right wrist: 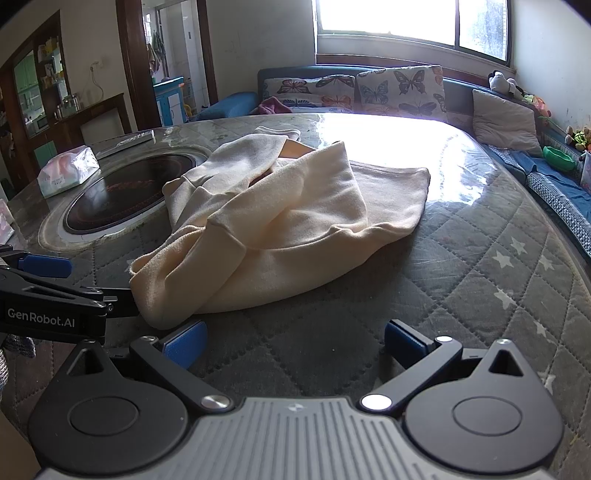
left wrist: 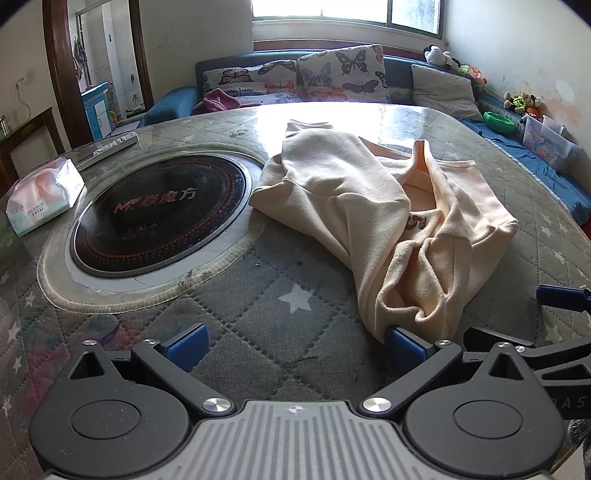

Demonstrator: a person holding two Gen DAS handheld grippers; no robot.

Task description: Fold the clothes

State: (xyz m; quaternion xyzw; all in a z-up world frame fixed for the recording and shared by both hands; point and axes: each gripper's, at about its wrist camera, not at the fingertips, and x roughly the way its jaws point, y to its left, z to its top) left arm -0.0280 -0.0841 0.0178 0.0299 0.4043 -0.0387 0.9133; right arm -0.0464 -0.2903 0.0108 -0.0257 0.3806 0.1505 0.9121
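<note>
Quilted grey star-patterned tabletop bears a crumpled cream fleece sweatshirt, soft and floppy, best pinched at its ribbed hem, while left gripper and right gripper hover spread, empty.

My left camera is sitting low over the table, looking forward between my left gripper's spread fingers toward the sofa and window. The sweater is lying close ahead, slightly to the right, with the round cooktop to the left. My right camera is looking the same way from a spot further right, just as low, between my right gripper's fingers. Here the sweater is showing center-left. Both views are sharing the sweater, cooktop, tissue pack, sofa and window, and each is catching the other gripper at its edge.
</note>
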